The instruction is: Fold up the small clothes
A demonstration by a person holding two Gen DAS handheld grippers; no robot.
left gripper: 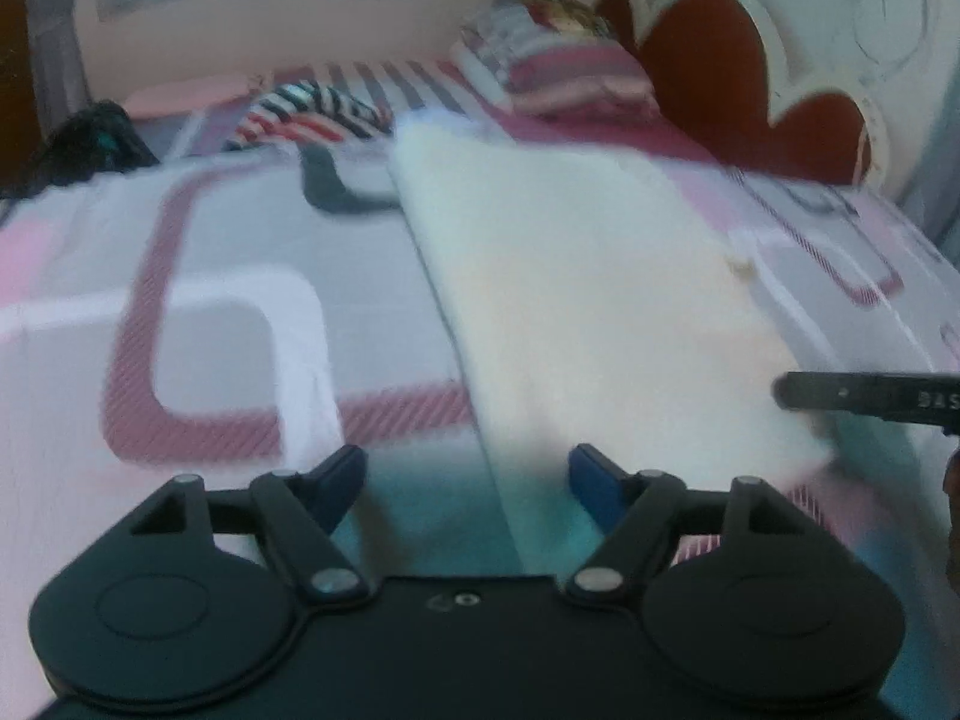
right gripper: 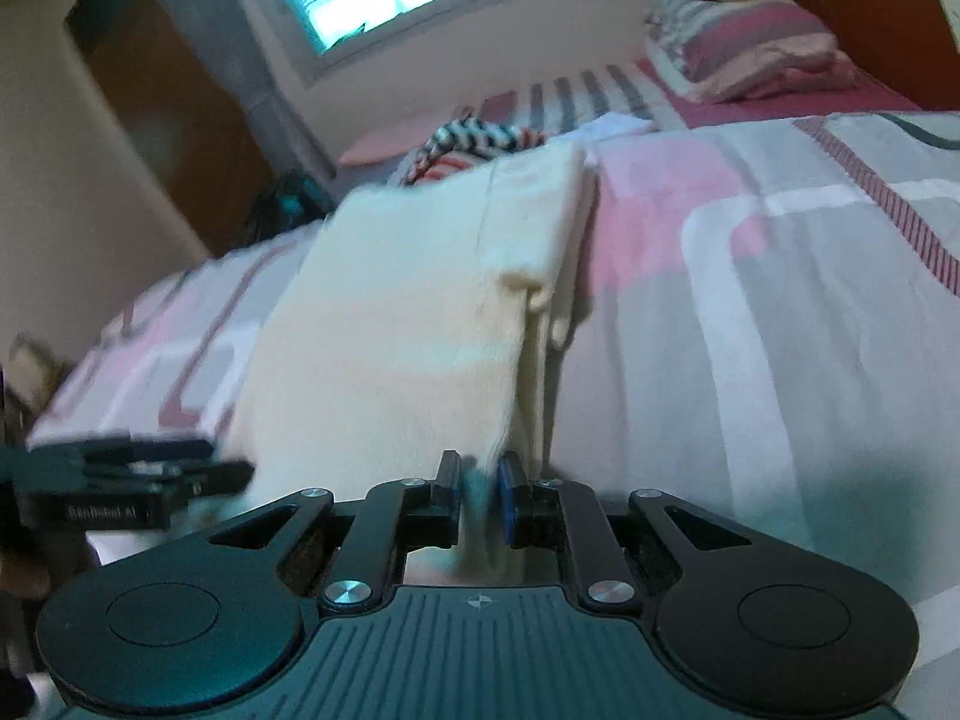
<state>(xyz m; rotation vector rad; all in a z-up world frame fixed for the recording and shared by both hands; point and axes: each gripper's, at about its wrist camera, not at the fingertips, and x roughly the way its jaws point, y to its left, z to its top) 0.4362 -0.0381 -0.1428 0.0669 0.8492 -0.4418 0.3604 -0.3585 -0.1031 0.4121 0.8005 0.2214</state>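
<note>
— While both cameras looked along it, what took up most of the view?

— A bed (left gripper: 210, 276) under a cover patterned in pink, grey and white blocks. At its far end sat stacked pink and striped pillows (left gripper: 558, 72) against a headboard (left gripper: 738, 78) with red scalloped panels.

— And the piece being folded?

— A cream garment (left gripper: 576, 276) lay lengthwise on the cover, already doubled over itself, with layered edges showing along its right side in the right wrist view. Beyond its far end was a crumpled striped garment (left gripper: 312, 108), apart from the cream one, I think, though blur made the gap hard to judge.

— Where did the tools stand to it?

— The left gripper (left gripper: 468, 474) was at the cream garment's near edge, jaws spread wide. The cloth's left border ran between the fingers, but neither pad pressed on it. The right gripper (right gripper: 480, 495) was at the near right corner, its jaws drawn close together and pinching a fold of the cream cloth, which rose from the pads toward the rest of the garment.

— Could each see the other?

— Yes. The right one's dark finger poked in at the right edge of the left camera's view, just beside the garment's corner.
</note>
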